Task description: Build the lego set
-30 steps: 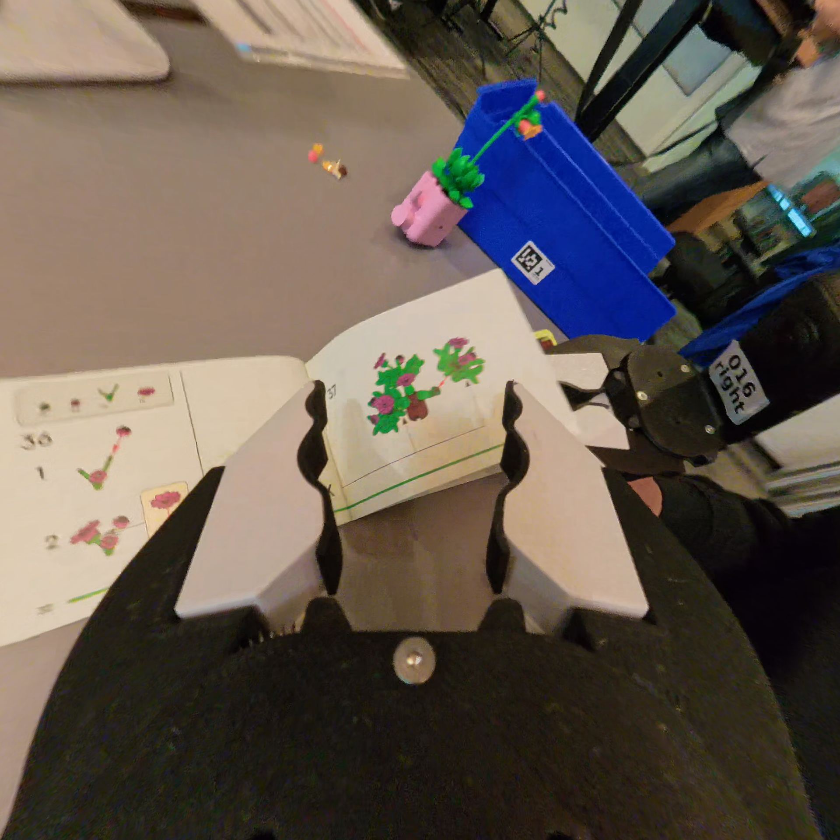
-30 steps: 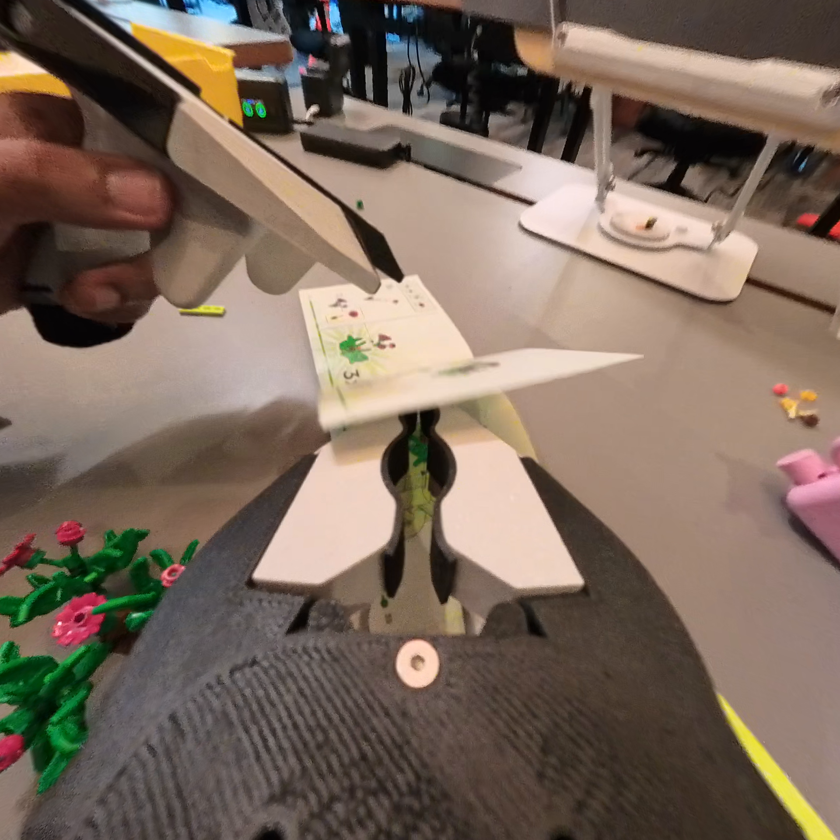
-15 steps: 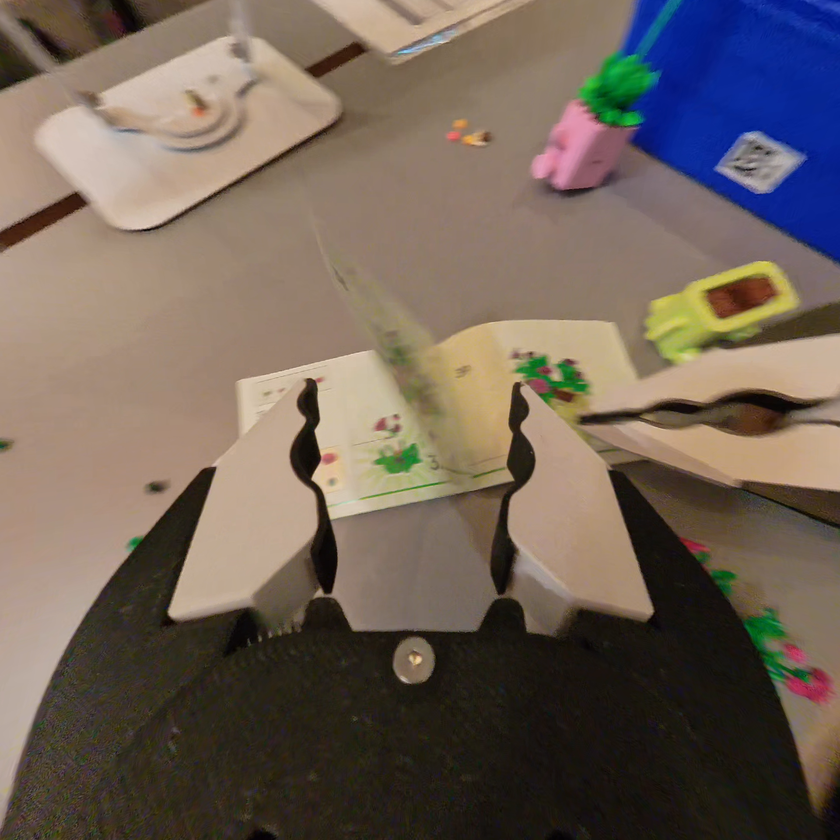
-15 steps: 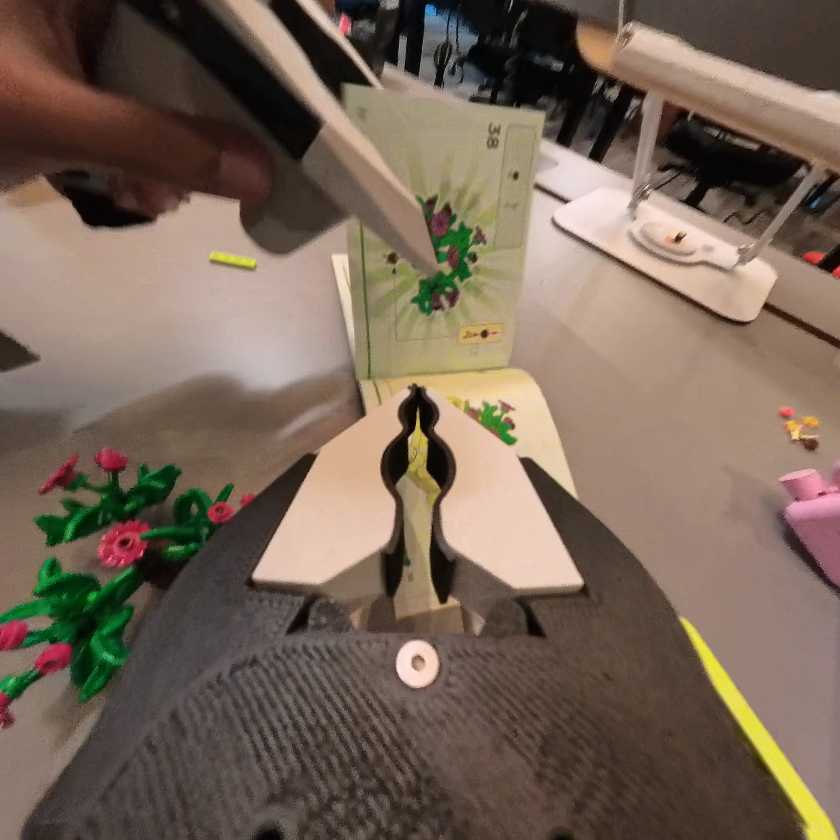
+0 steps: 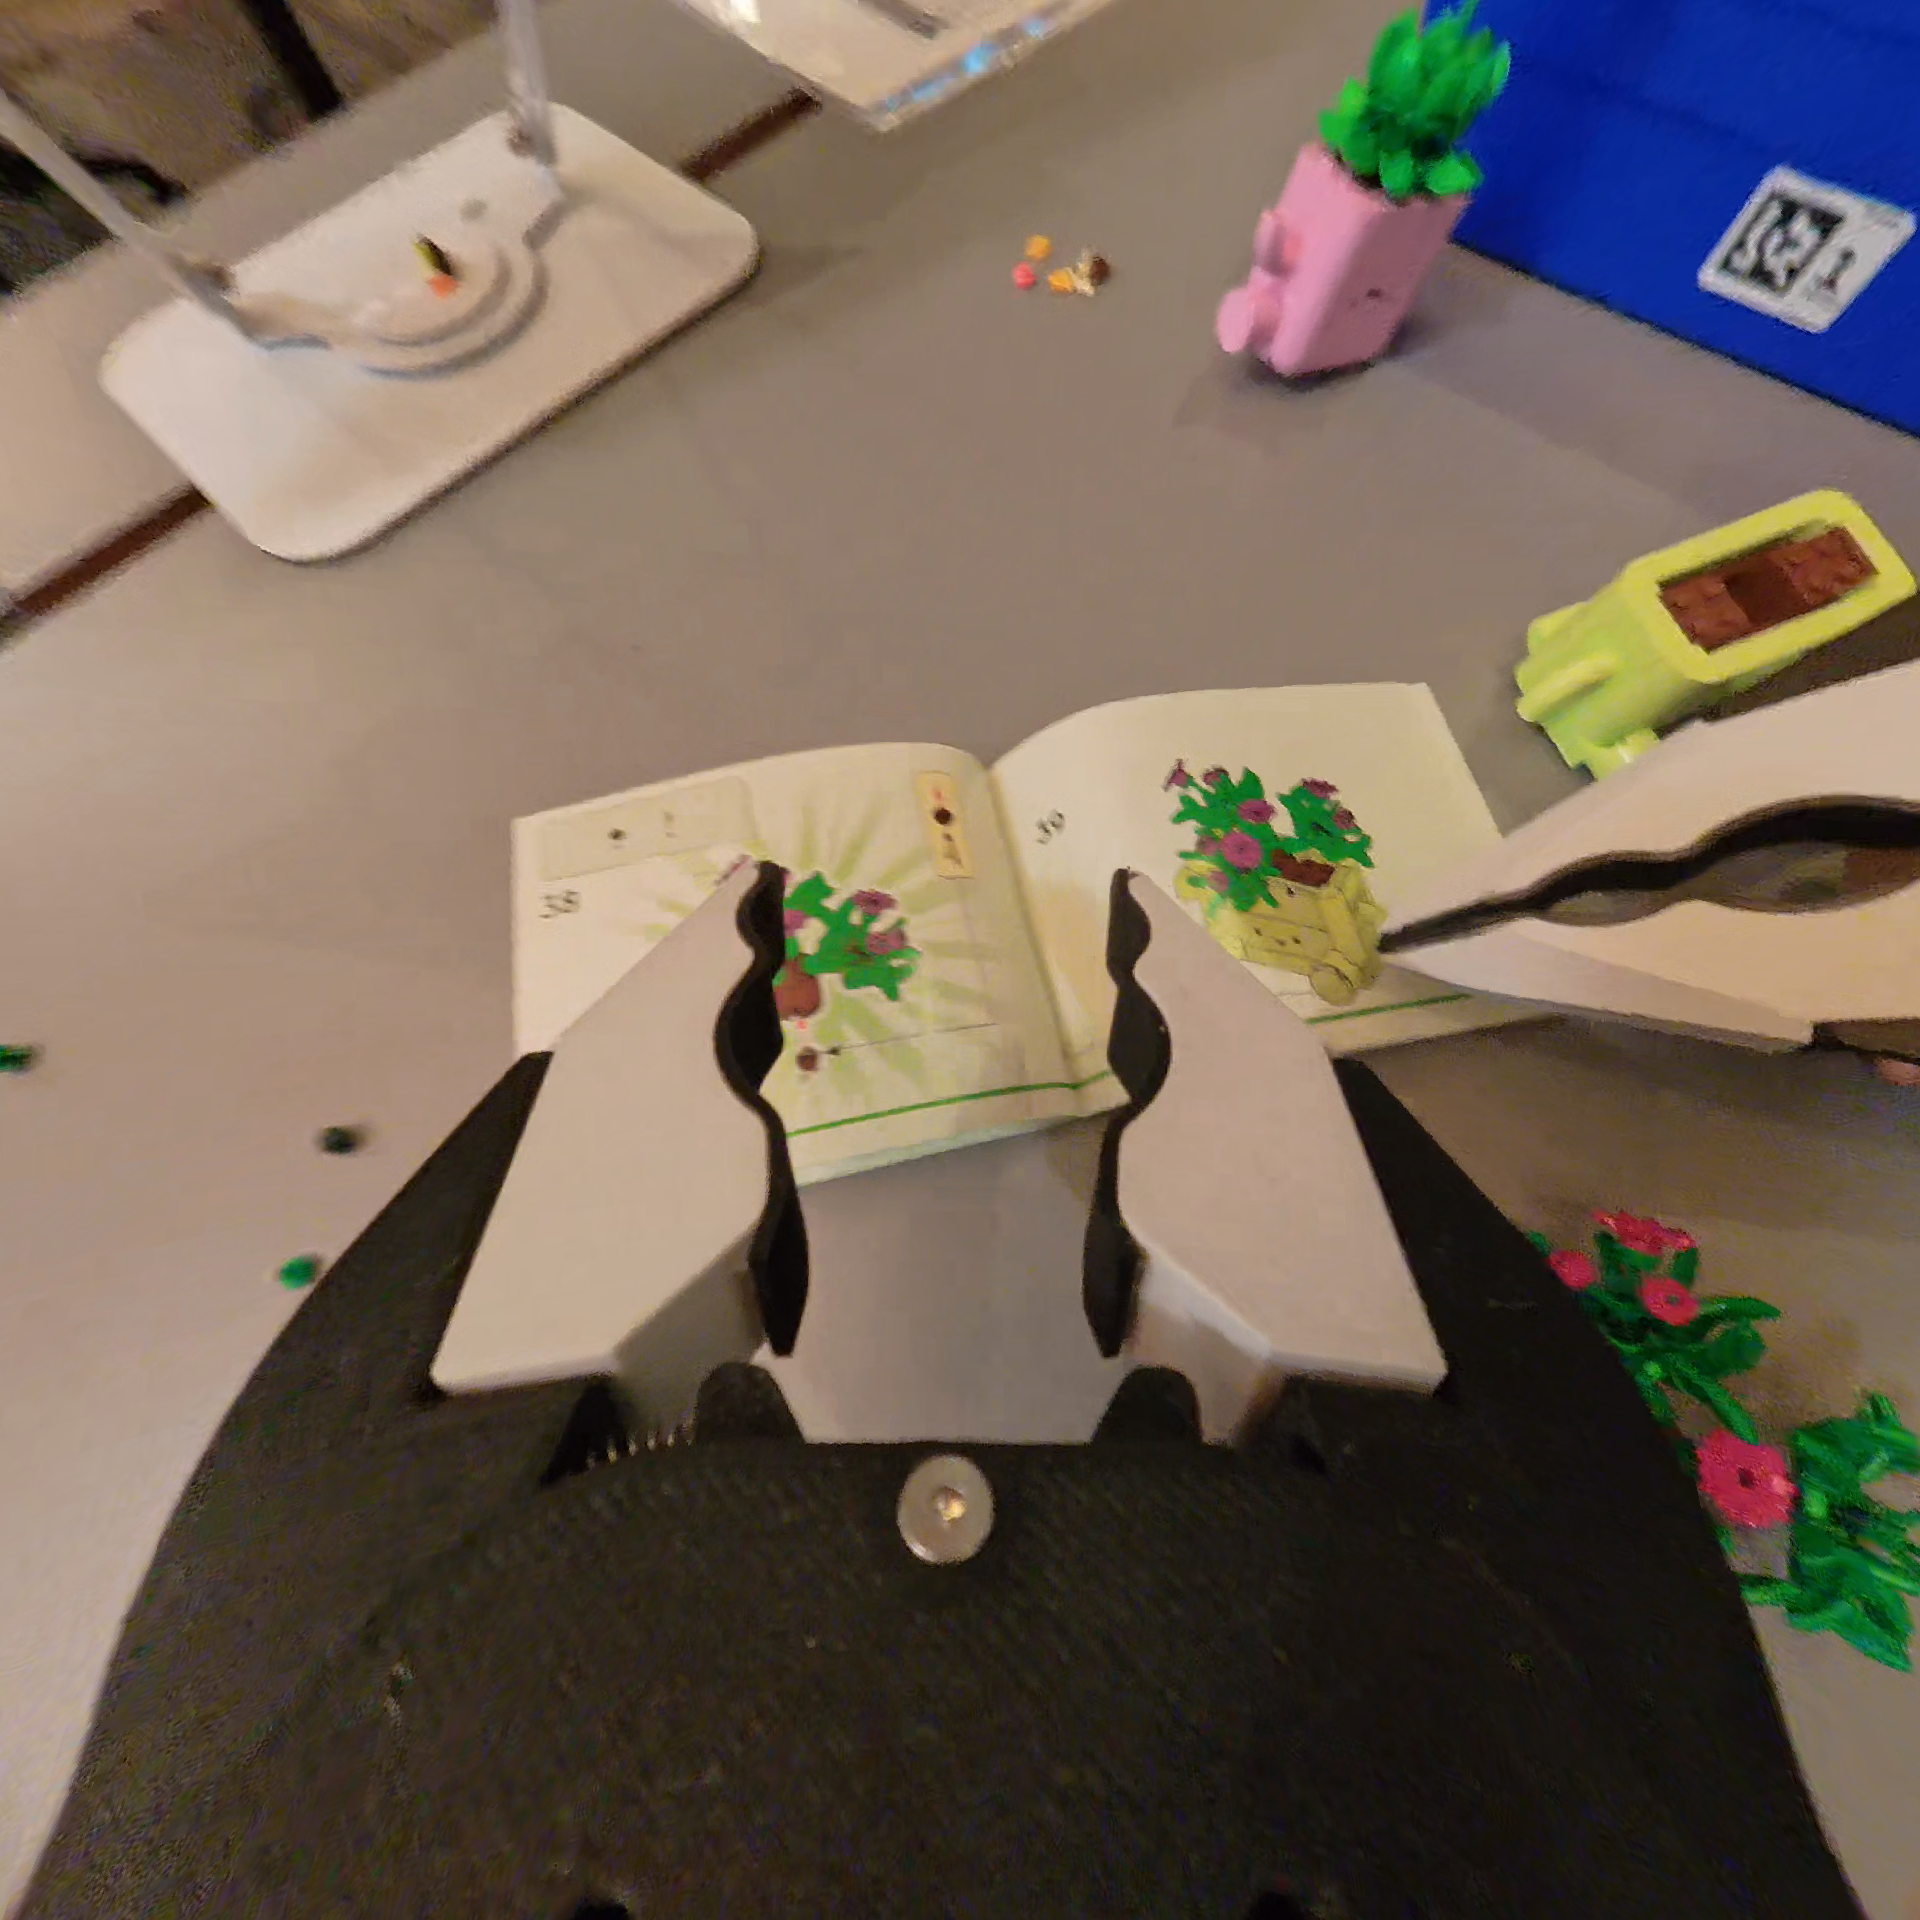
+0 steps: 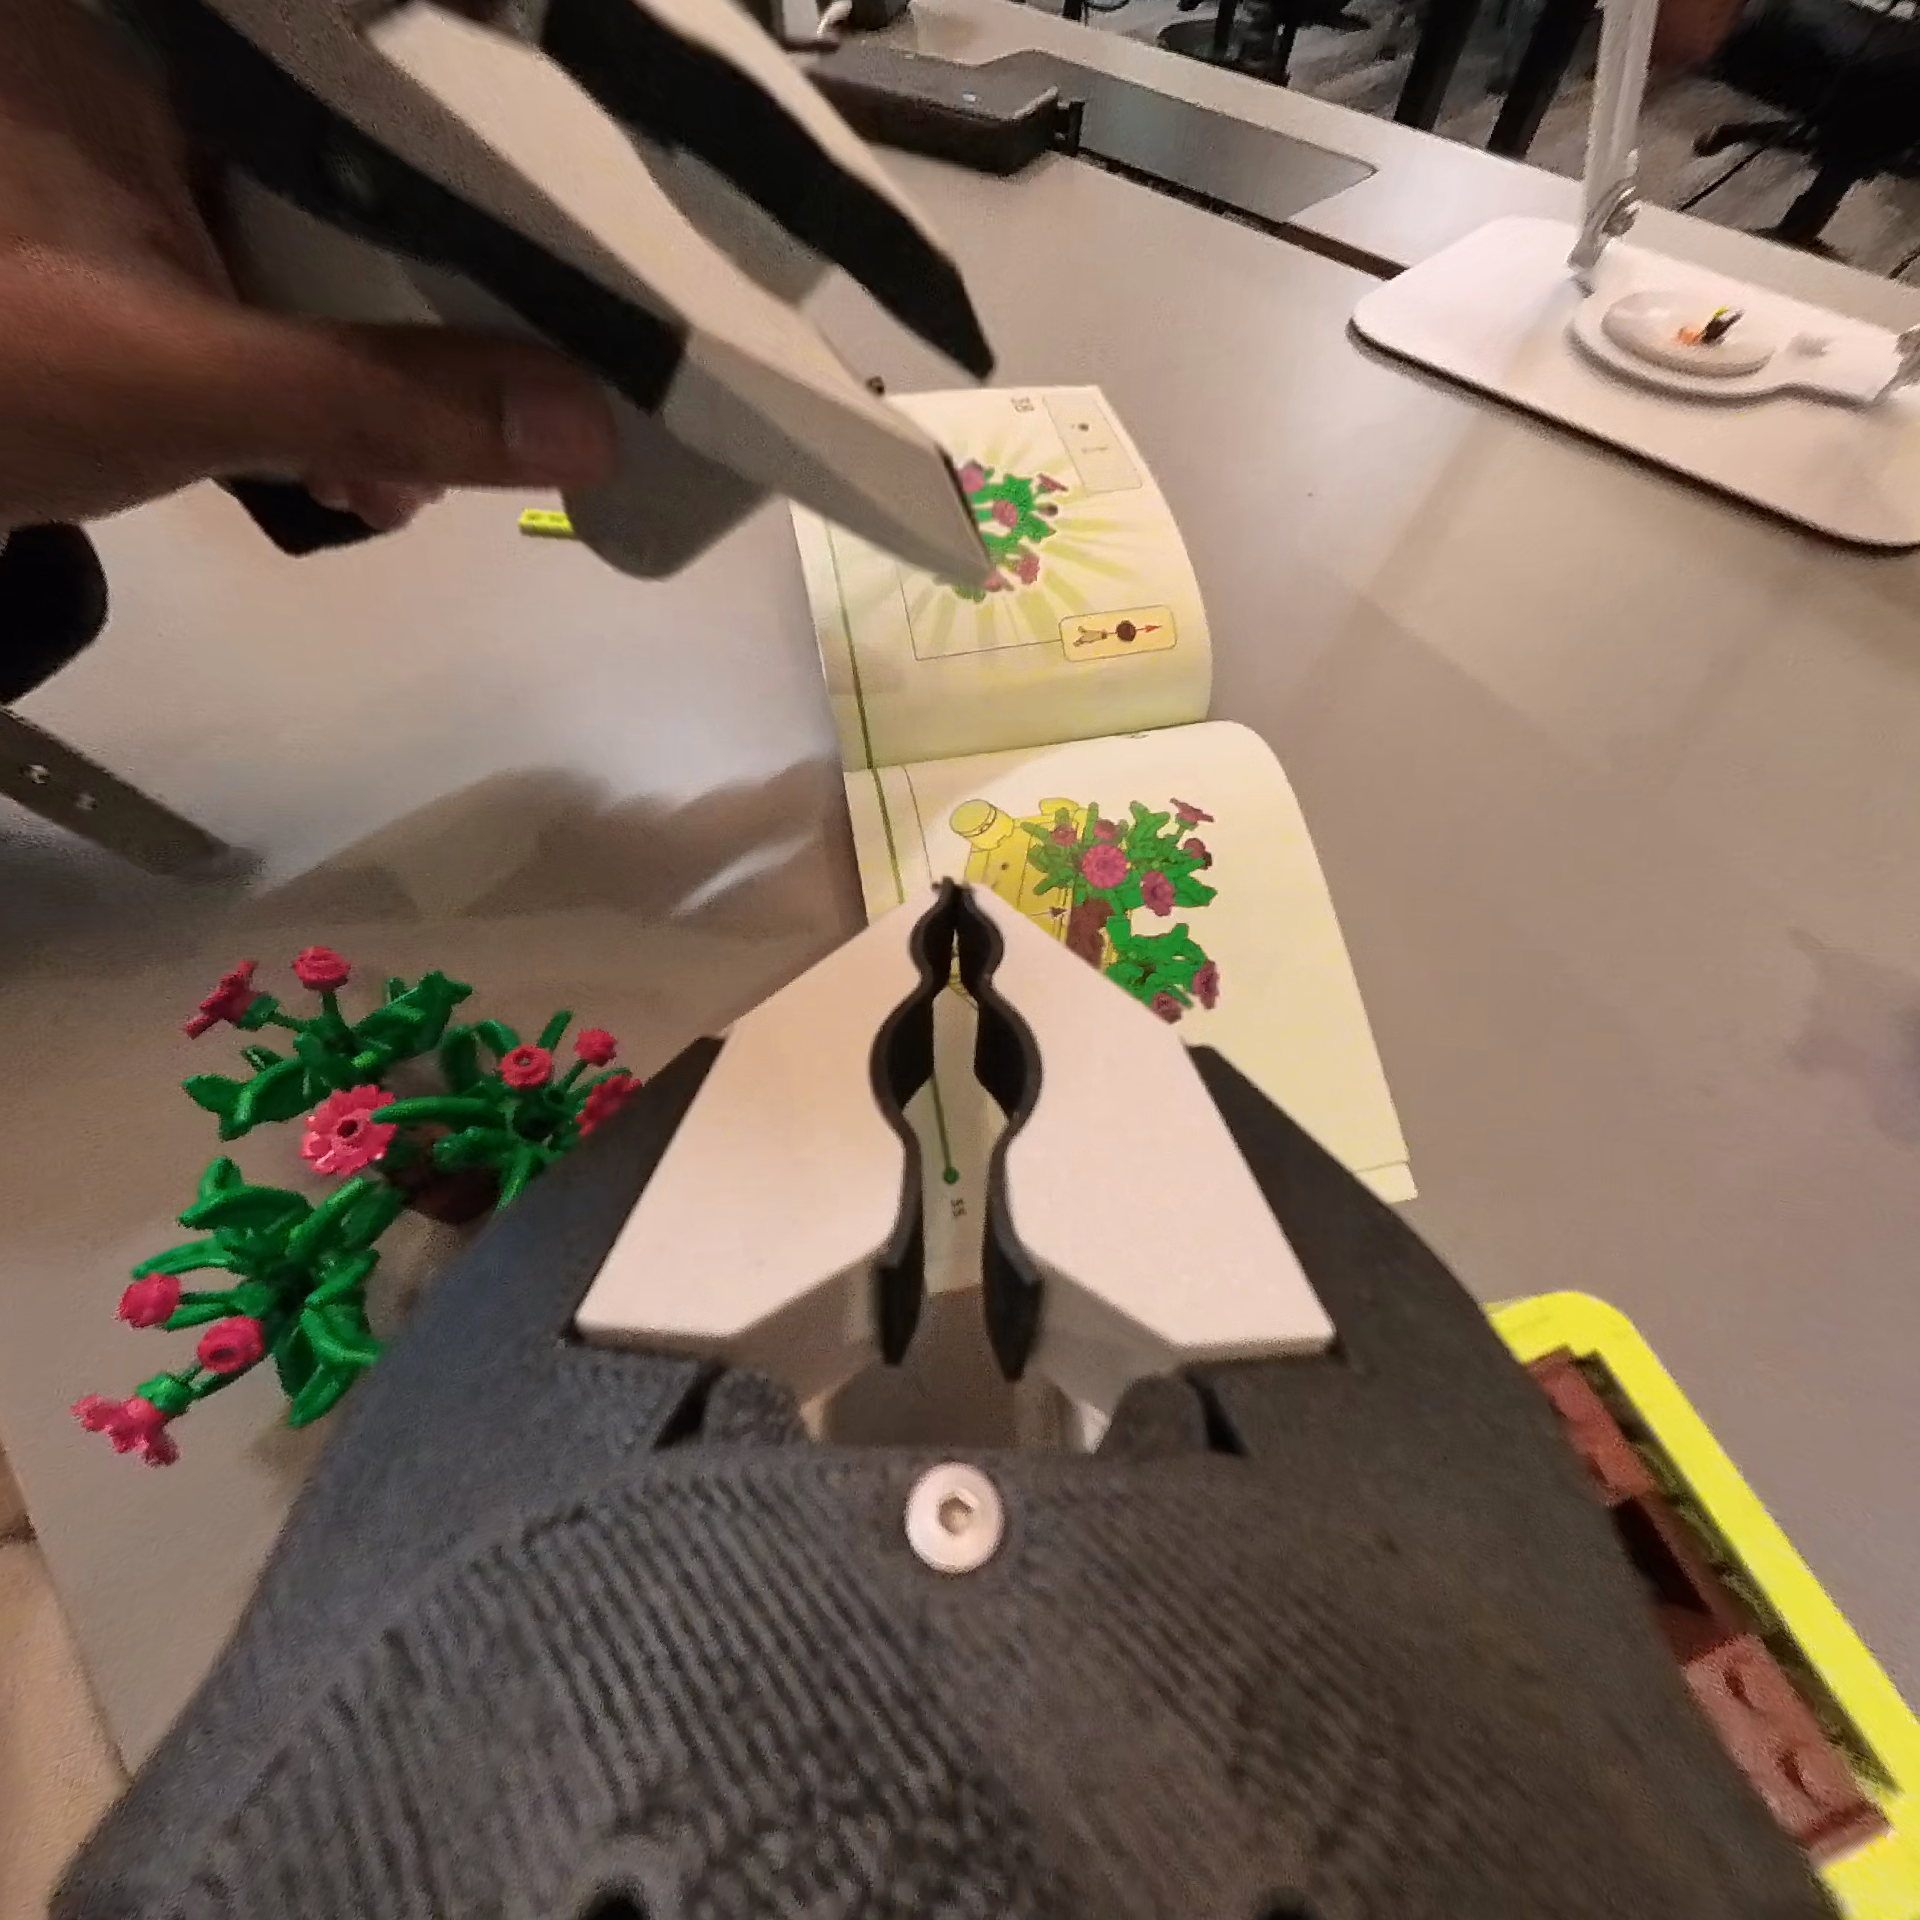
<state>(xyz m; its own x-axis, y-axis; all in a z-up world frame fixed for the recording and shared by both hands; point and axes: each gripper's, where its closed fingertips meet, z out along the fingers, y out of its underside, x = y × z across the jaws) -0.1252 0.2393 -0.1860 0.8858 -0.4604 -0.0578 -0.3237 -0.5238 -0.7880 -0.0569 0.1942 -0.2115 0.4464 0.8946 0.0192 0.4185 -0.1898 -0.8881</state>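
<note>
Page turned, booklet (image 5: 1049,935) now lies flat beneath the wide-open left gripper (image 5: 940,894); closed, empty right gripper (image 6: 951,896) rests at its edge.

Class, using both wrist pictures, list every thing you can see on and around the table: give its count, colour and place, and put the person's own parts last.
Table: one, grey, under everything.
Instruction booklet: one, pale yellow-green, lying open mid-table.
Pink pot: one, with a green plant, far side by the bin.
Blue bin: one, far right, bearing a white tag.
Lime-yellow planter: one, brown bricks inside, right of the booklet.
Flower sprigs: one cluster, green with pink blooms, near edge.
Small loose pieces: a few, orange and red, near the pink pot.
White stand base: one, far left.
Left claw: open, over the booklet.
Right claw: shut, tip over the right page.
Hand: one, gripping the left claw.
</note>
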